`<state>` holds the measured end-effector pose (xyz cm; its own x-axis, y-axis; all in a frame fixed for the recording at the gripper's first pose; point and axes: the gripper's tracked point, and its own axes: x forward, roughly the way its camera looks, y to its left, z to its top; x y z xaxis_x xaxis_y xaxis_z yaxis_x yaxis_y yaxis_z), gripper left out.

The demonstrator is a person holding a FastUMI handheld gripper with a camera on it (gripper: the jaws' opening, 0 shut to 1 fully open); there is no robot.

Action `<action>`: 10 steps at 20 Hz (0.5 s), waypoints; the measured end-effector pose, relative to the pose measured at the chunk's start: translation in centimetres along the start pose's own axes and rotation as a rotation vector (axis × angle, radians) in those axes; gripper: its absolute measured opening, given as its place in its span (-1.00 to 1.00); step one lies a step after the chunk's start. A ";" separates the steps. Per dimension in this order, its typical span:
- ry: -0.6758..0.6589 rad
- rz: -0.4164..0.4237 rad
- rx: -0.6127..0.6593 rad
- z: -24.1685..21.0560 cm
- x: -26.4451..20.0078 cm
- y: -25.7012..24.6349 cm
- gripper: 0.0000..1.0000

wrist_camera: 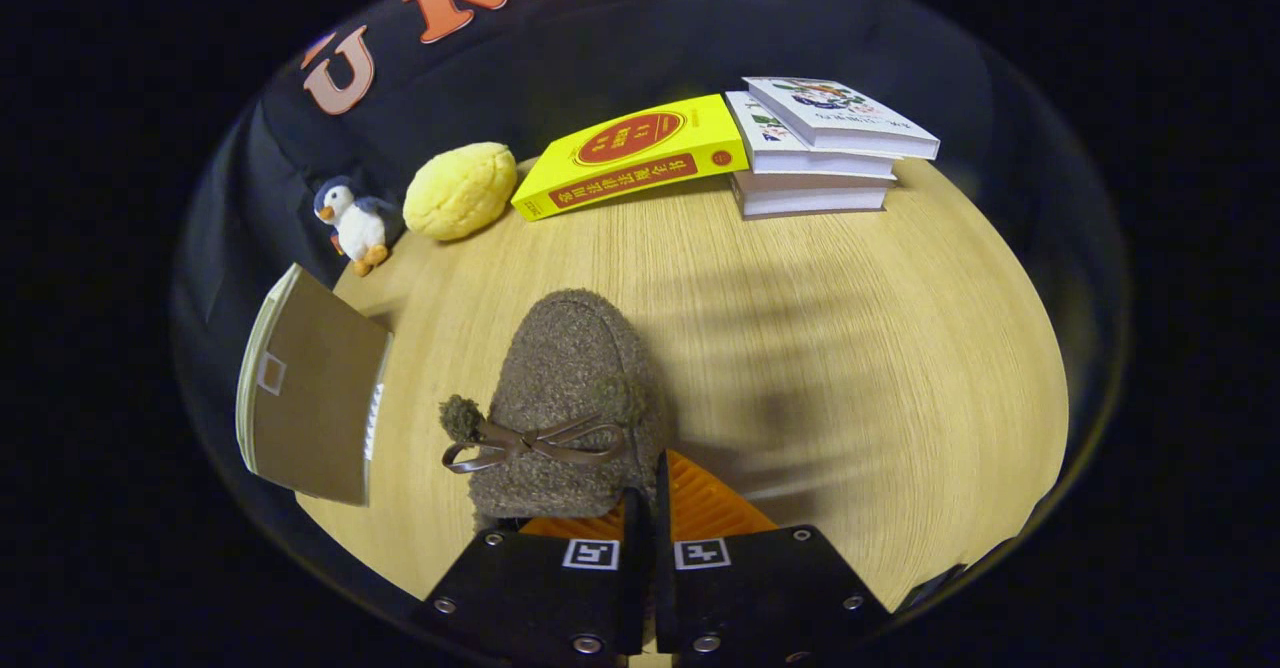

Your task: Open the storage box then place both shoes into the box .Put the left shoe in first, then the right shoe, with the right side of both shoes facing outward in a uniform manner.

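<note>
Our claw [646,508] has its two fingers drawn almost together, with the rear edge of a fuzzy brown shoe [572,403] pinched between them, as far as we can judge; the exact contact is hidden behind the finger bodies. The shoe stretches straight ahead of the claw, toe pointing away, its thin bow [525,443] just ahead of the fingertips and to their left. Whether it rests on the table [850,348] or hangs slightly above it we cannot tell.

We judge the shoe light and soft: a plush upper that will squash under pressure and sag at the toe if carried by the heel alone. The collar at the back looks the best place to hold it, since the bow is too flimsy.

Off to the left of the claw stands what appears to be the storage box [305,388], its brown flap tilted open. Well beyond the shoe lie a yellow book [630,156], a stack of books [815,148], a yellow plush bun [460,190] and a toy penguin [352,223].
</note>
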<state>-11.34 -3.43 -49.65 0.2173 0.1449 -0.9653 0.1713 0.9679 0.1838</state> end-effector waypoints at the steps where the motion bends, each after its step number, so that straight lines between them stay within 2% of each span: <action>1: -0.006 -0.001 -0.007 0.4 -1.0 1.1 -0.89; 4: -0.029 0.012 -0.036 2.0 -4.1 5.5 -0.88; 7: -0.053 0.063 -0.024 4.2 -7.0 12.0 -0.89; 10: -0.081 0.086 -0.088 5.8 -8.4 17.9 -0.89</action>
<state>-4.56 11.52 -37.20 0.3053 0.2146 -0.9277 0.0649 0.9673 0.2452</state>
